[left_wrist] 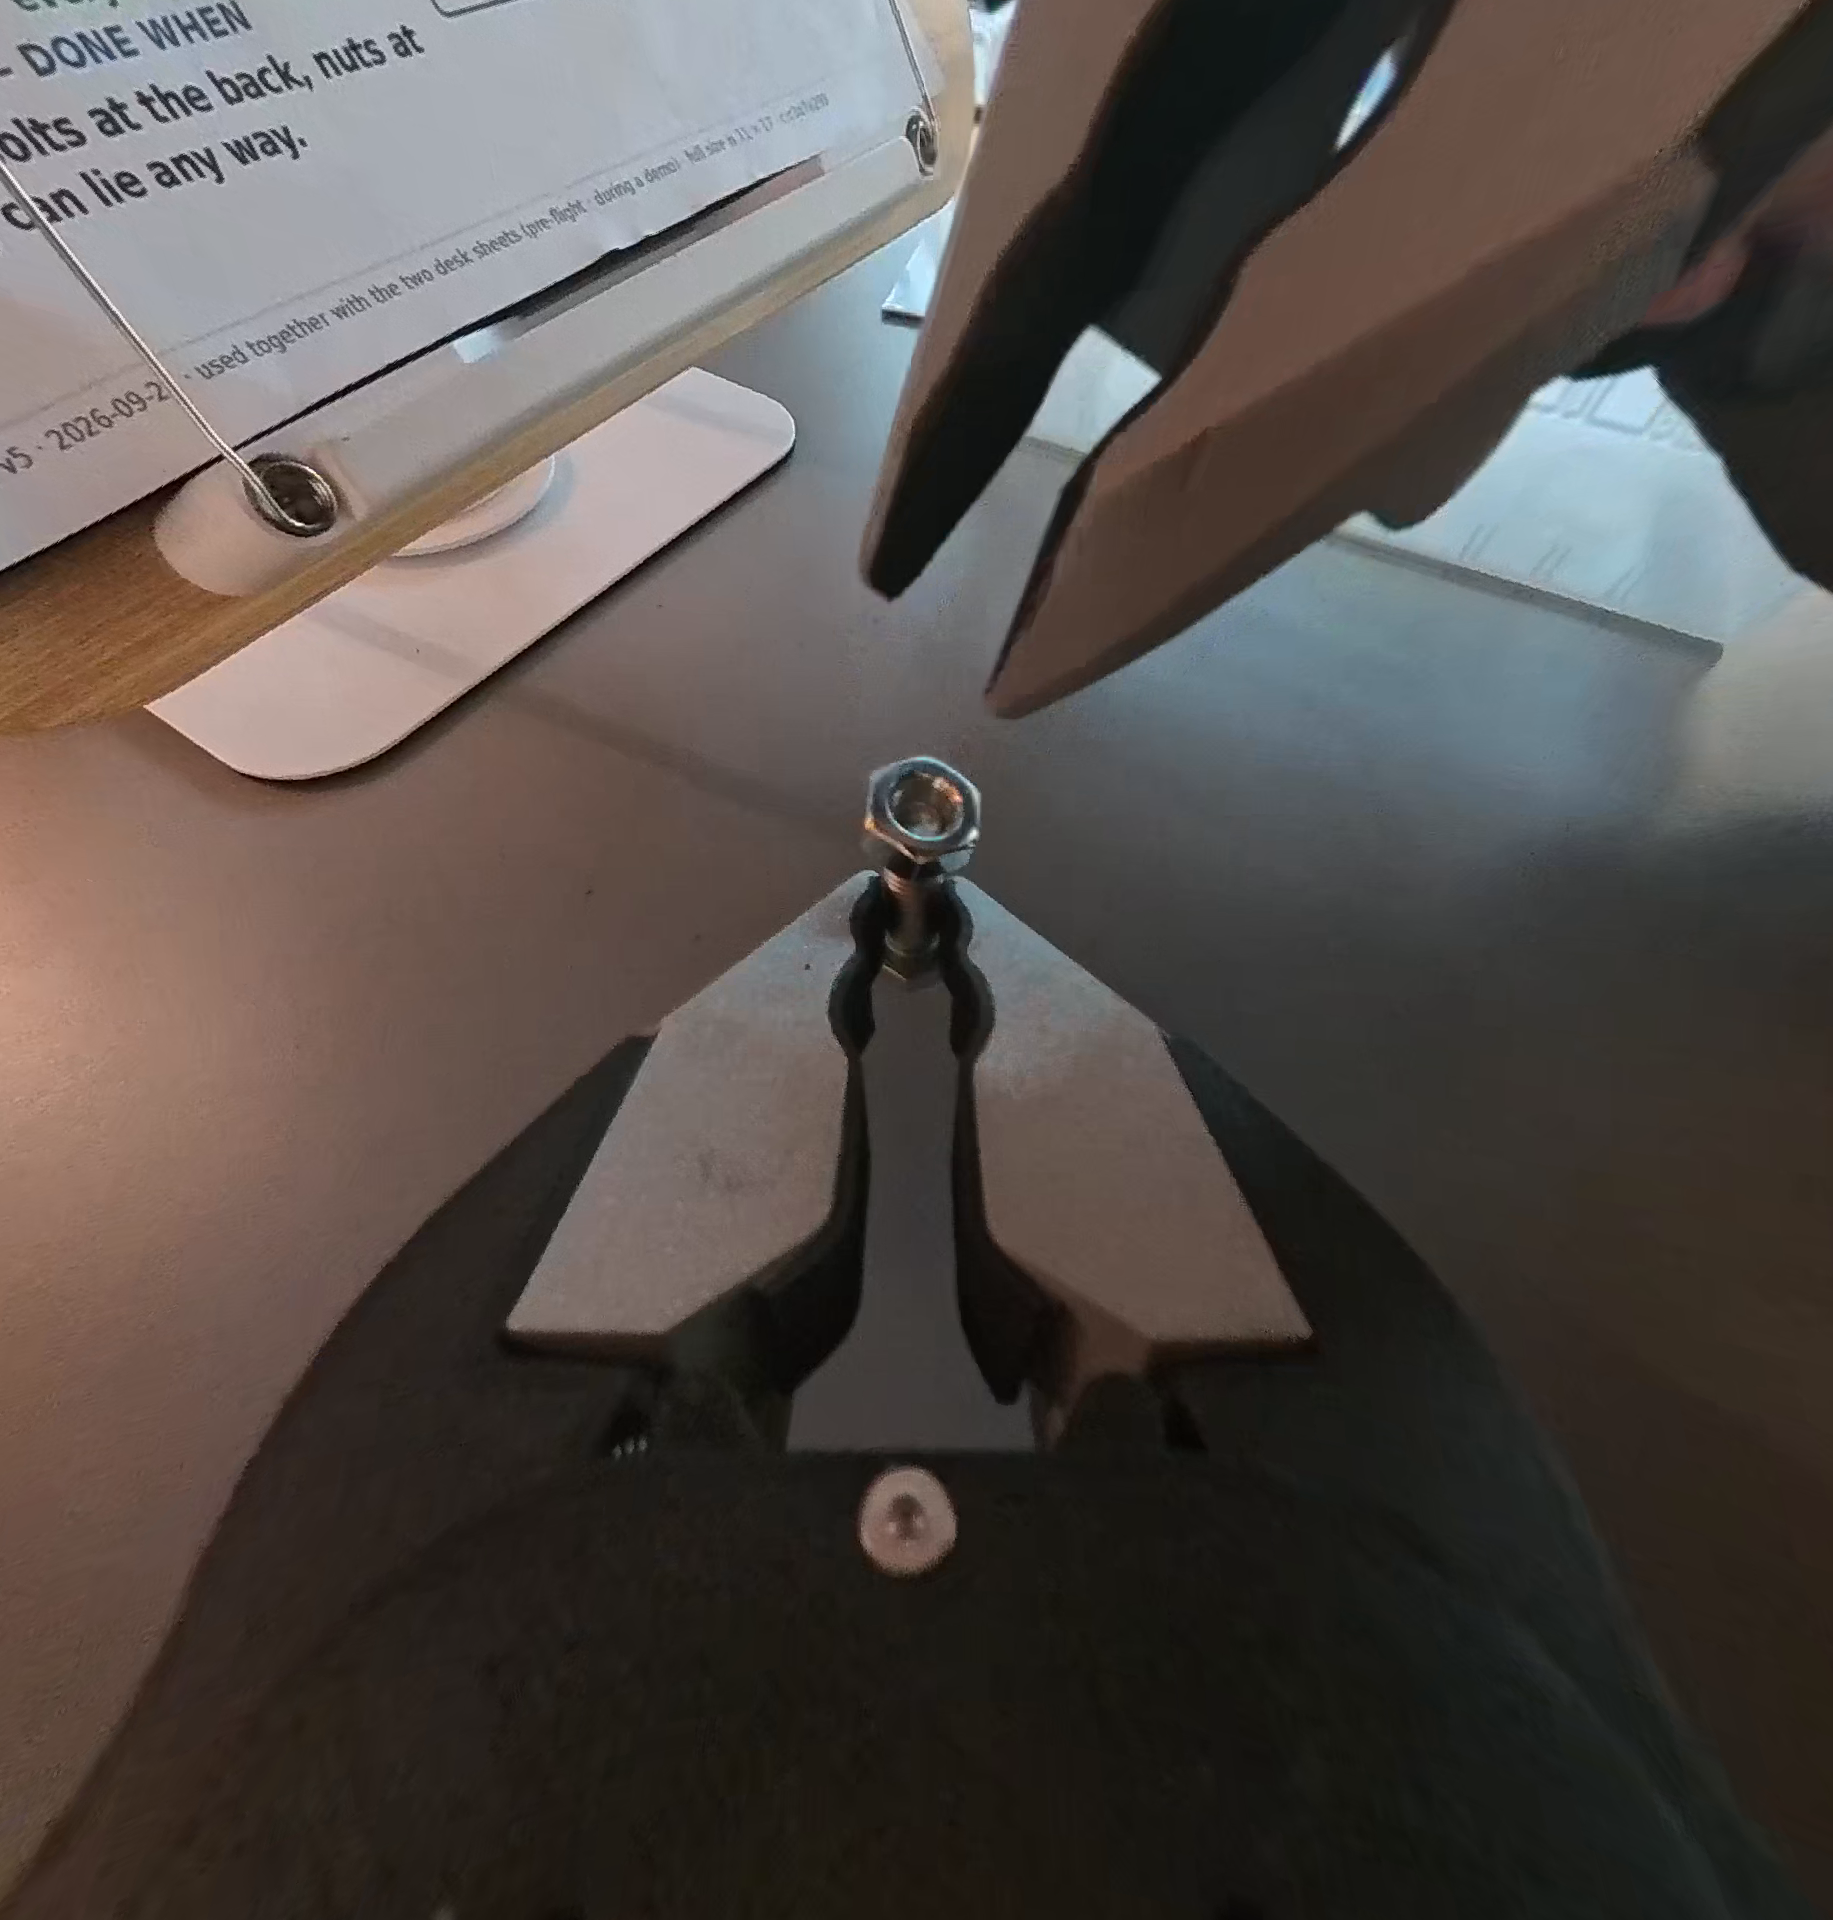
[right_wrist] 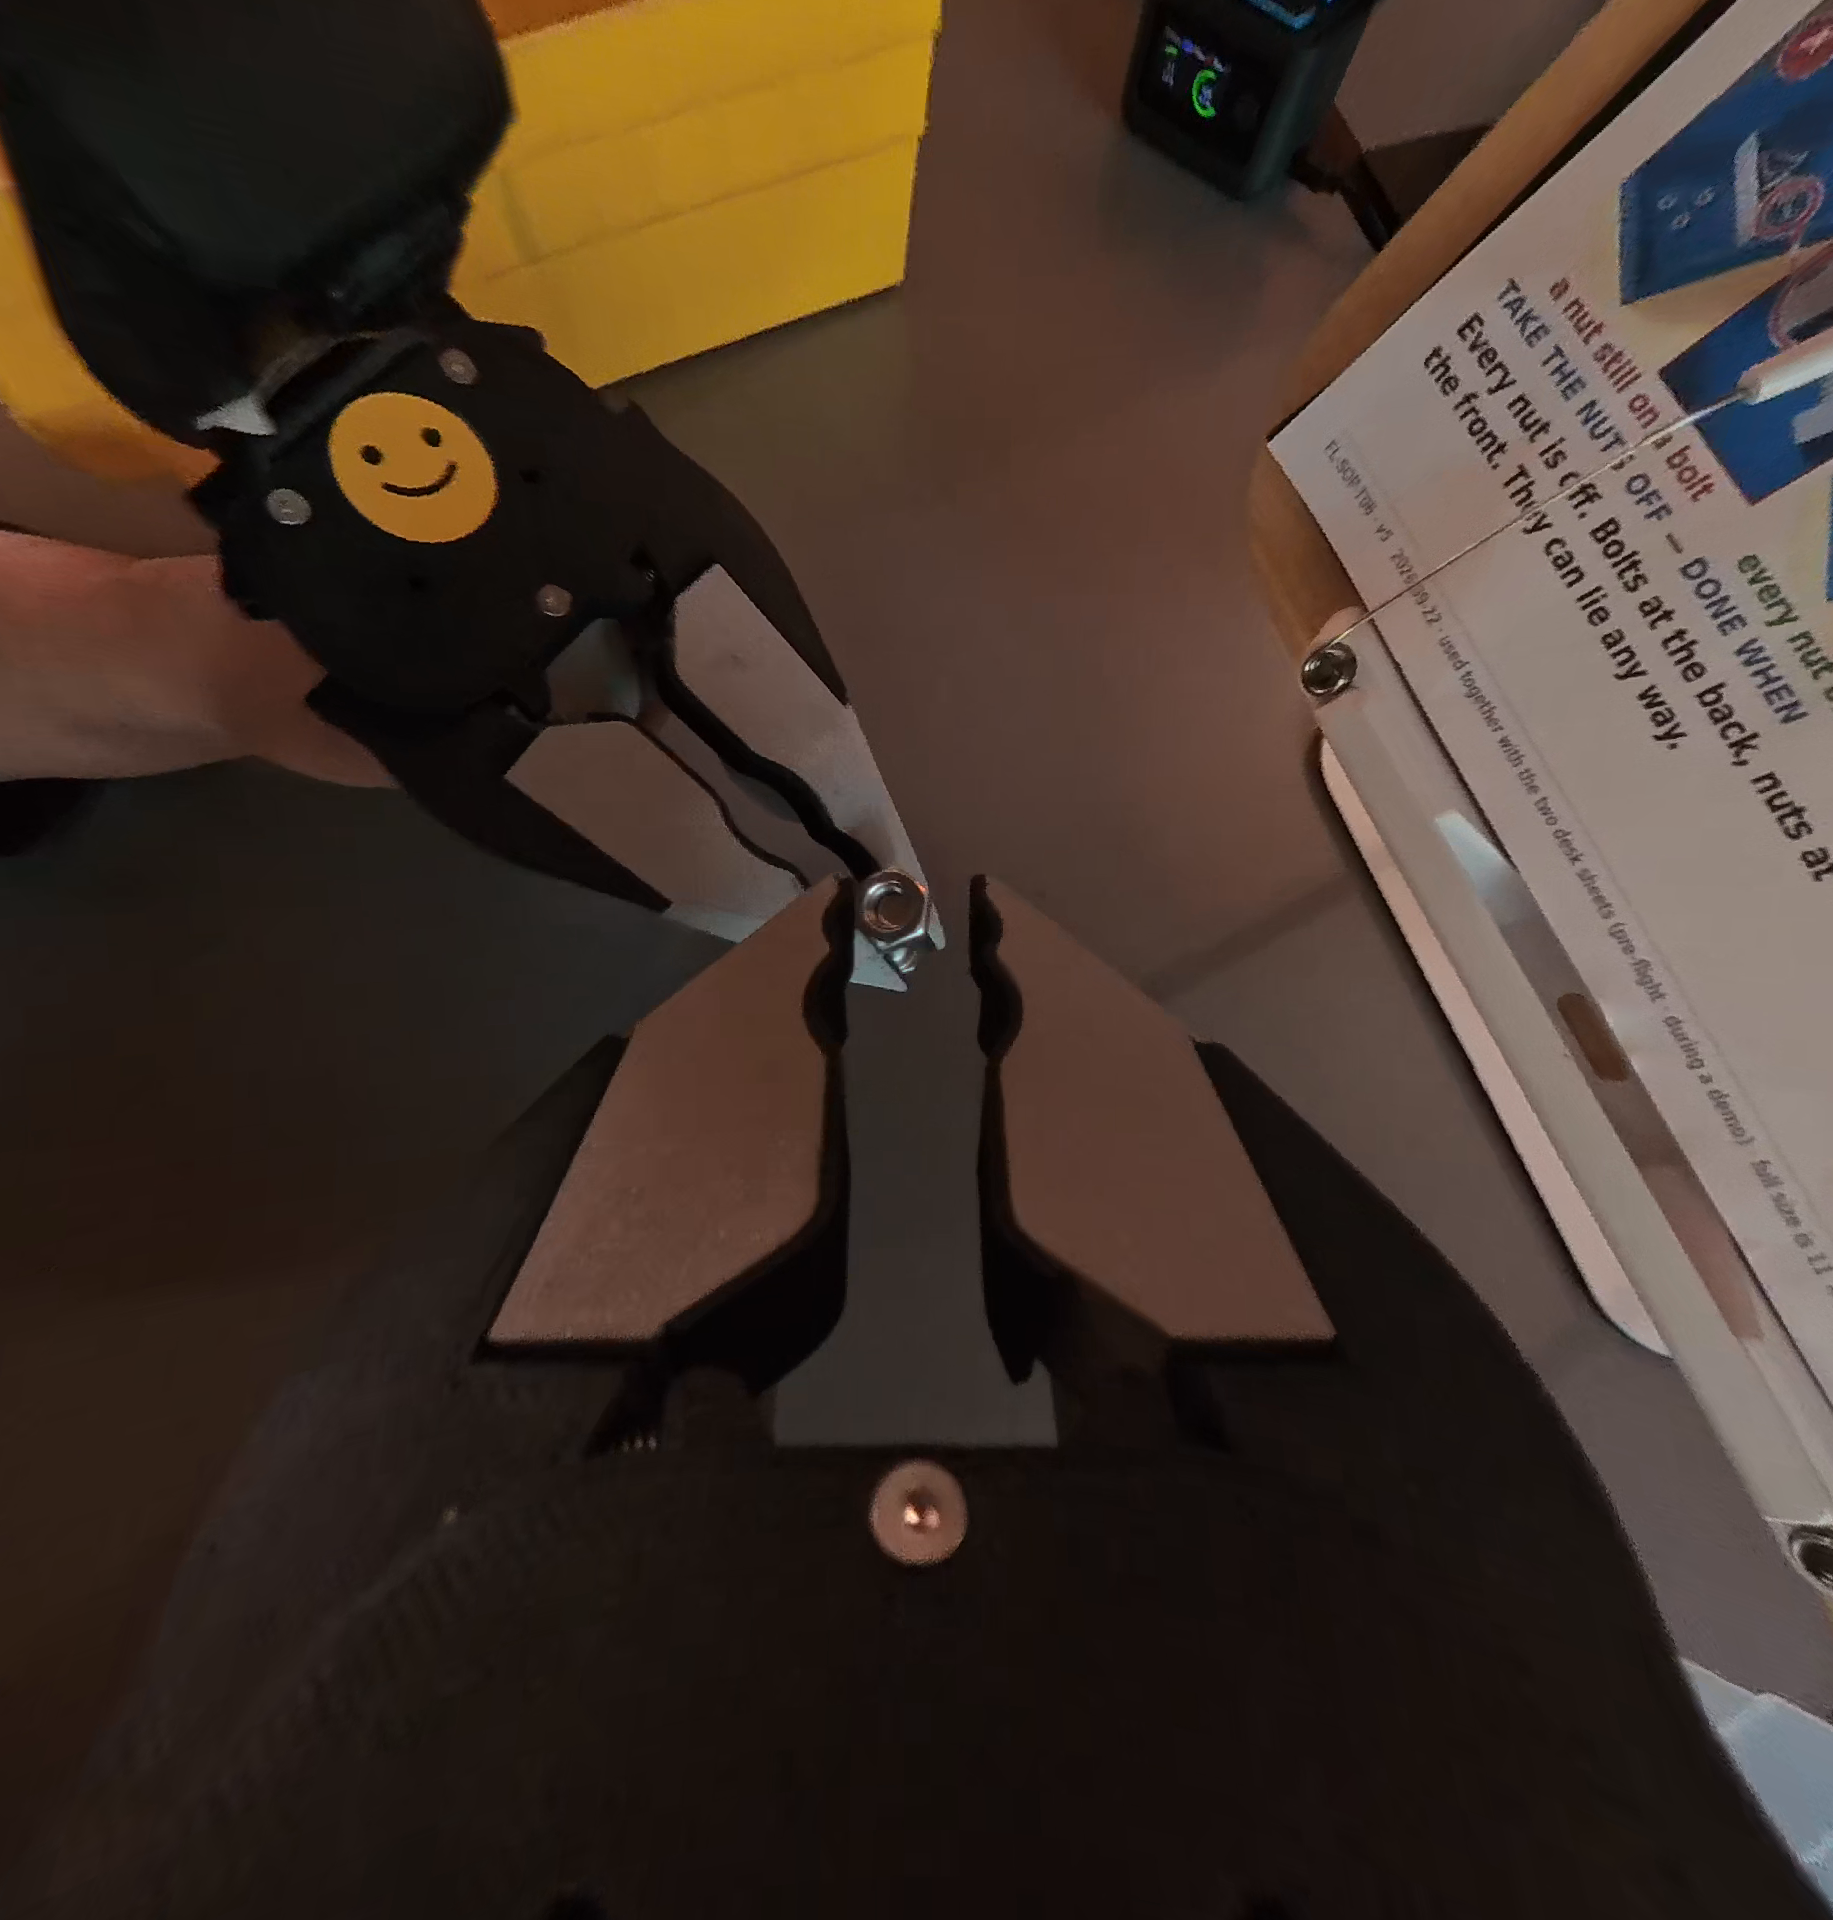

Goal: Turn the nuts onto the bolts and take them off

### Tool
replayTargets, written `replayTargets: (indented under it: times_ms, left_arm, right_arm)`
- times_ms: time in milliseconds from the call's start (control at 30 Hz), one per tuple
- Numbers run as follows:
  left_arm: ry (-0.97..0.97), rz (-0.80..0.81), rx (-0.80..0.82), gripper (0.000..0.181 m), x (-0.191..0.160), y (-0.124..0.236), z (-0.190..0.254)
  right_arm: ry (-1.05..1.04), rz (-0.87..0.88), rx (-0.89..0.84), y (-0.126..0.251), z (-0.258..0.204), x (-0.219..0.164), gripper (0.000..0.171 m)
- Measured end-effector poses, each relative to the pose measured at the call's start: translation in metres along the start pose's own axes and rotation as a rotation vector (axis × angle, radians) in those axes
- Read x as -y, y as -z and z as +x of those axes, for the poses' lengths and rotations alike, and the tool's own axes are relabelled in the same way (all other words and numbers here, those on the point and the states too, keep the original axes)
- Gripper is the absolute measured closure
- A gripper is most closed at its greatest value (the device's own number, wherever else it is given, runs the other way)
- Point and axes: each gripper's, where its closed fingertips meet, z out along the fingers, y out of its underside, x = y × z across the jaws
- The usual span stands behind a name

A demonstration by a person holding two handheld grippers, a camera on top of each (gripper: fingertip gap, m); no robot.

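My left gripper [left_wrist: 914, 914] is closed narrow on the shank of a steel bolt [left_wrist: 910, 920], and the hex nut [left_wrist: 923, 814] sits at the free end of this bolt, above the dark table [left_wrist: 1307, 1039]. My right gripper [right_wrist: 907, 899] stands a little apart, empty, its fingertips on both sides of the nut but not pressing it. I think the danger is here: if I close off-centre, the nut can tilt and bind on the thread, or the bolt can turn inside my left fingers. If the nut comes free, it can drop and roll. Behind the nut stands a wooden board [left_wrist: 112, 644] with a printed instruction sheet [left_wrist: 392, 208]; I do not repeat its writing. I see no brand.
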Motion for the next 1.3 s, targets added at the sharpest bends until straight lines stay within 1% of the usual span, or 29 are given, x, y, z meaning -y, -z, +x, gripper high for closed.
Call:
replayTargets:
  times_ms: [67, 167, 200, 233, 333, 467, 567, 700, 1000, 1300]
  left_arm:
    - [-0.001, 0.001, -0.023, 0.174, 0.000, -0.001, 0.004]
    - [-0.008, 0.000, -0.056, 0.174, 0.000, -0.002, 0.011]
    - [-0.015, -0.001, -0.073, 0.174, 0.000, -0.003, 0.015]
    - [-0.026, 0.000, -0.097, 0.174, 0.000, -0.003, 0.019]
    - [-0.089, -0.022, -0.210, 0.174, -0.002, 0.000, 0.040]
    - [-0.132, -0.064, -0.331, 0.174, -0.010, 0.004, 0.060]
    - [-0.183, -0.096, -0.360, 0.173, -0.017, 0.003, 0.069]
    - [-0.208, -0.116, -0.377, 0.174, -0.021, 0.001, 0.075]
    - [-0.219, -0.108, -0.395, 0.173, -0.020, 0.003, 0.079]
    - [-0.240, -0.106, -0.413, 0.173, -0.021, 0.004, 0.083]
  right_arm:
    - [0.020, 0.028, 0.037, 0.006, -0.007, -0.002, 0.151]
    - [0.034, 0.052, 0.040, 0.013, -0.015, -0.017, 0.146]
    - [0.035, 0.089, 0.042, 0.015, -0.018, -0.020, 0.146]
    - [0.031, 0.126, 0.043, 0.017, -0.021, -0.024, 0.146]
    - [0.017, 0.163, 0.038, 0.022, -0.025, -0.036, 0.142]
    - [0.057, 0.234, 0.058, 0.033, -0.035, -0.037, 0.145]
    - [0.116, 0.275, 0.081, 0.036, -0.045, -0.034, 0.145]
    - [0.189, 0.243, 0.117, 0.032, -0.057, -0.040, 0.144]
    - [0.256, 0.134, 0.107, 0.016, -0.060, -0.059, 0.147]
    - [0.299, 0.132, 0.101, 0.015, -0.063, -0.061, 0.152]
